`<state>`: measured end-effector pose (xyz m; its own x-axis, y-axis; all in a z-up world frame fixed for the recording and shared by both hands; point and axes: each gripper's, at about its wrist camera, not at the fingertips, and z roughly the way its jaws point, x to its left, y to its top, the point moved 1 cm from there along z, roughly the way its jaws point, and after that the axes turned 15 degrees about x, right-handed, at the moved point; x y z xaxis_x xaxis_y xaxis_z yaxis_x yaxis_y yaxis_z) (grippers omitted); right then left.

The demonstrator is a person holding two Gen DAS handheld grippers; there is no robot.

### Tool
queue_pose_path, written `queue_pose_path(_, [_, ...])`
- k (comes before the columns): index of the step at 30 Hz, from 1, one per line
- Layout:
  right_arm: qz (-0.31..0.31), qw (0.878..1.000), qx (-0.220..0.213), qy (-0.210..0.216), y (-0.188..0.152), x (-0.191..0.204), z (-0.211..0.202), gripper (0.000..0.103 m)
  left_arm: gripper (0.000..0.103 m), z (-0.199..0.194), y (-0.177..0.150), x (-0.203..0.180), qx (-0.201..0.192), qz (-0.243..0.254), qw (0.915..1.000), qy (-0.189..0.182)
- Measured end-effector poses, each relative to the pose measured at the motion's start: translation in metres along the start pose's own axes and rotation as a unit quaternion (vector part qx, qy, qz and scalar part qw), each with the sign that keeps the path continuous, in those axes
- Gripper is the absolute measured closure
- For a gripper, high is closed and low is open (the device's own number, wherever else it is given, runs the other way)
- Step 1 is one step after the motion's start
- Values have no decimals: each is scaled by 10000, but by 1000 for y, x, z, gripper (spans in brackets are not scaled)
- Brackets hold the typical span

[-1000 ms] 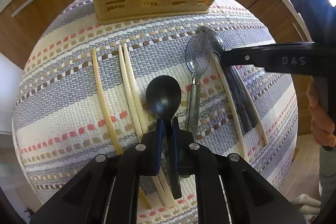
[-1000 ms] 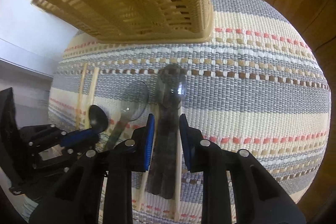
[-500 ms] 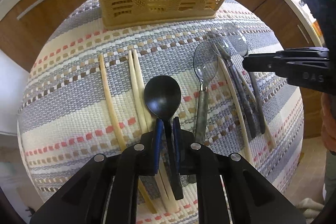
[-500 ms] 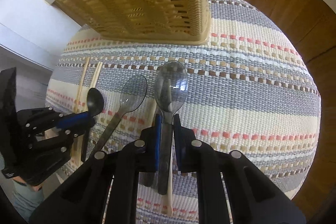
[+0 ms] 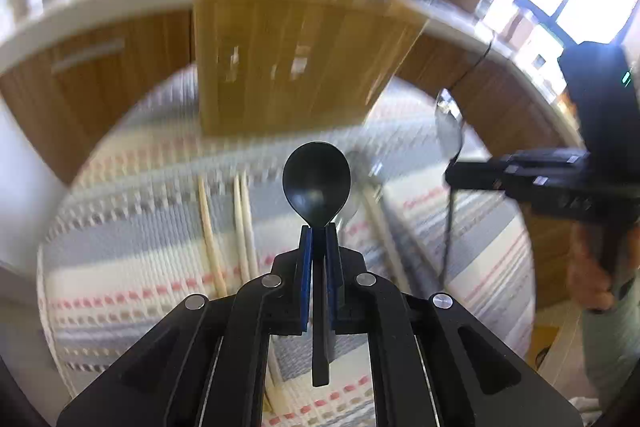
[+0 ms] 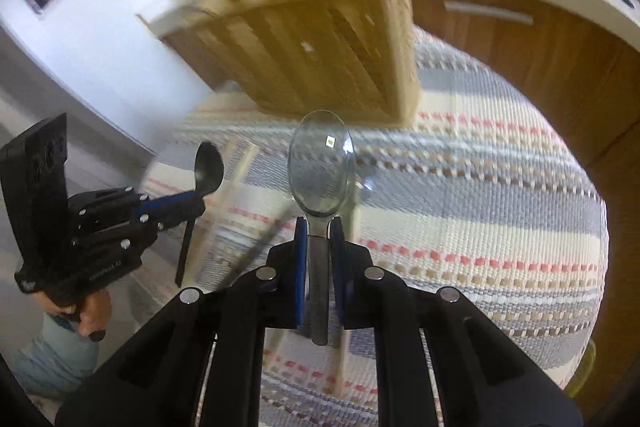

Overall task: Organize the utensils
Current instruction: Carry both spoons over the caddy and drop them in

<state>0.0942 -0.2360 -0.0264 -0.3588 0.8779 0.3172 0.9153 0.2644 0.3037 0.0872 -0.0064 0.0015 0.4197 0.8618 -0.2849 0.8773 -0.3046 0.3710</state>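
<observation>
- Left wrist view: the left tongs (image 5: 318, 239) are clenched on the neck of a black plastic spoon (image 5: 316, 183), blue pads pressed to either side, bowl pointing forward and handle running back between the jaws.
- The black plastic spoon hangs clear above the striped woven cloth (image 5: 120, 267) covering the surface; half a second ago it was lower, close over the cloth.
- Pale wooden chopsticks (image 5: 210, 235) lie on the cloth below, left of the spoon.
- Right wrist view: the right tongs (image 6: 319, 231) are clamped on a clear, transparent plastic spoon (image 6: 320, 167) just behind its bowl, and it too is held off the cloth.
- A second ago the right tongs were spread wide over the spoons on the cloth; half a second ago they had closed on this one.
- Another clear spoon (image 6: 260, 247) and more pale sticks lie blurred on the cloth beneath.
- A tan slotted plastic basket (image 6: 320, 47) stands at the far edge of the cloth, ahead of both spoons; it now sits lower in both views than before.
- Both views are smeared with motion blur, unlike the earlier ones.
</observation>
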Motion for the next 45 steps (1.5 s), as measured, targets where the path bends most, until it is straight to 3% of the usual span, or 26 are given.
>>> queue_pose_path(5, [-338, 9963, -742, 255, -2, 21, -45, 94, 99, -65, 8, -12, -1084, 184, 9938, -144])
queue_pose_path(11, [-635, 9791, -1852, 556, 10, 39, -105, 94, 99, -122, 30, -20, -2170, 216, 9758, -143])
queue_pose_path(18, [-600, 9599, -2735, 130, 42, 44, -156, 94, 99, -143, 67, -1, -3080, 132, 9512, -110])
queue_pose_path(23, [-366, 9489, -3113, -377, 66, 29, -159, 94, 99, -123, 93, 16, -3362, 78, 9415, -212])
queue_pose_path(26, [-243, 9410, -3285, -780, 80, 18, -150, 94, 99, -108, 106, 25, -3362, 21, 9416, -199])
queue_pose_path(33, [-262, 9388, -3142, -1387, 106, 9, -112, 94, 99, -77, 116, 42, -3425, -11, 9395, -4])
queue_pose_path(37, [-376, 9396, -3001, -1601, 111, 7, -92, 94, 99, -65, 118, 51, -3426, -95, 9394, 31])
queue_pose_path(45, [-358, 9451, -2828, -1599, 111, 1, -76, 94, 98, -51, 117, 60, -3400, -157, 9403, -42])
